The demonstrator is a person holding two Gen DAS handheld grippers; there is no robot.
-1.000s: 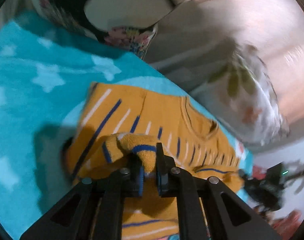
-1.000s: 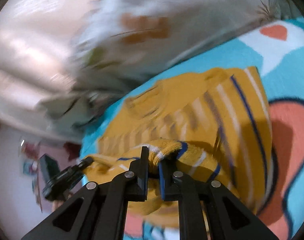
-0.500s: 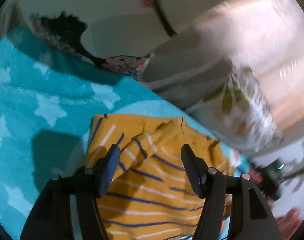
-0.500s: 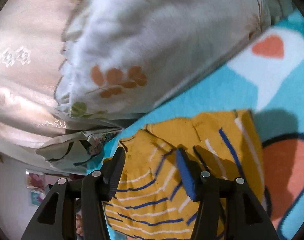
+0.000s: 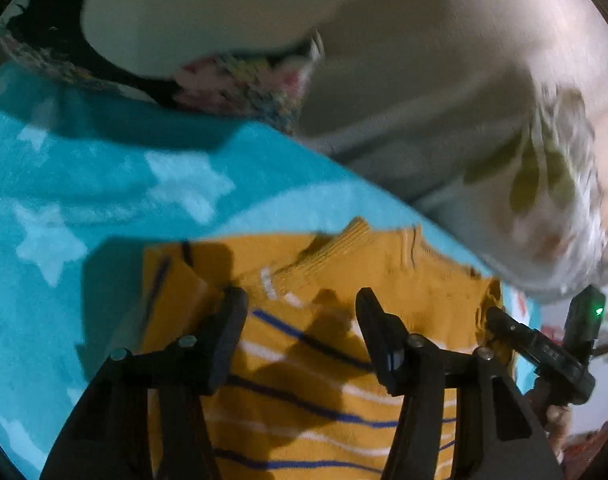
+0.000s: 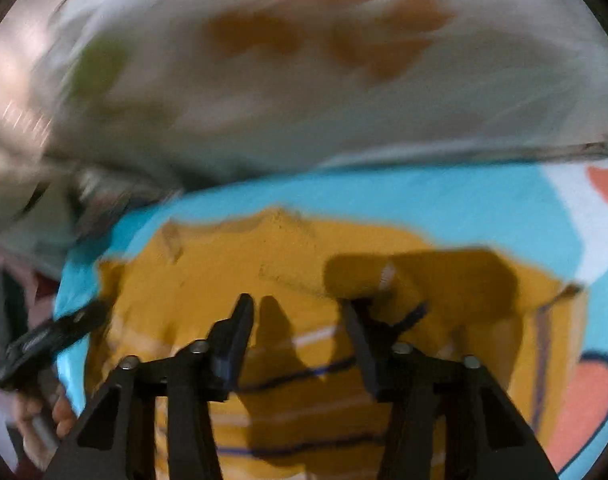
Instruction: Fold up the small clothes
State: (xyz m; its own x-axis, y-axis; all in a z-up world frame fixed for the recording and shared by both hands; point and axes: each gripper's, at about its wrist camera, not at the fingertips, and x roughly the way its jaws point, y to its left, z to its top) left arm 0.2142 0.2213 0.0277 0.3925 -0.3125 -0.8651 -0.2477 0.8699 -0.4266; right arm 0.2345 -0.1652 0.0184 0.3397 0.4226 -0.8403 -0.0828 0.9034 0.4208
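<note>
Sweater [image 5: 328, 360] cut off below; pillow [image 6: 304, 80] blurred

A bedroom in a home: beyond the jaws lies a fleecy turquoise blanket [image 5: 84, 184] printed with pale stars (hearts show on it in the right wrist view). Farther ahead, white leaf-print pillows [image 6: 344, 80] and a floral cushion [image 5: 240, 84] rest along its far edge.

Both tools are matte black plastic: the left gripper [image 5: 300, 312] and right gripper [image 6: 296, 316] have angular triangular arms, silver screw heads and flat tapered fingers [image 5: 228, 332].
</note>
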